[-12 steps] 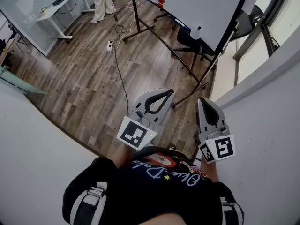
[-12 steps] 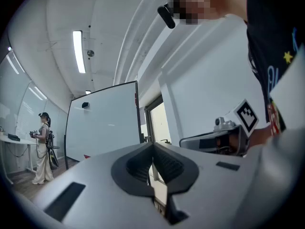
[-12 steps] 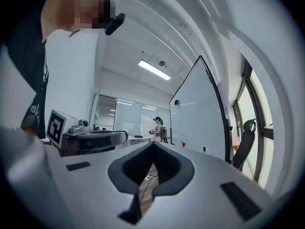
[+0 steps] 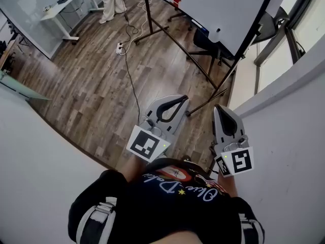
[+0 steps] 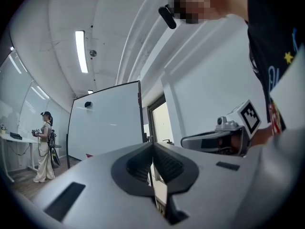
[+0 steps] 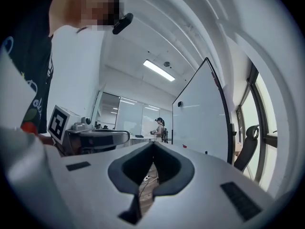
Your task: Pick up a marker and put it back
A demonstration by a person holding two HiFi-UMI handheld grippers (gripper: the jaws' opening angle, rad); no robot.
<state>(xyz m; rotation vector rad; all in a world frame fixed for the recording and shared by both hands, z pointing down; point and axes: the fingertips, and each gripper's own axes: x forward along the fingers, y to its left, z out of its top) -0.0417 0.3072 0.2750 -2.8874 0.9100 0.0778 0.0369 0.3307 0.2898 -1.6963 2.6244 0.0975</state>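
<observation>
The person stands on the wooden floor (image 4: 86,90), well apart from the whiteboard (image 4: 213,4), and holds both tools level and close to the body, pointing toward the board. The left gripper (image 4: 181,99) has its jaws pressed together with nothing between them. The right gripper (image 4: 220,108) is the same, clenched and empty. So no marker is taken yet, and the step in hand seems to be the approach to the whiteboard.

Where the marker lies is not sure from here. A small red thing (image 4: 174,0) sits at the lower edge of the whiteboard. It could be a marker, but it is too small to tell.

To do this step well, the person should first walk nearer to the whiteboard, minding the black cable (image 4: 130,80) that runs over the floor in front of the board and the foot of the board's stand (image 4: 207,102). One gripper is enough; its jaws should be opened before it reaches the board's lower edge, not at the last moment. A marker is likely thin and round, so it is better to meet it across its middle, one jaw on each side, and to close gently so that it does not roll along the edge.
</observation>
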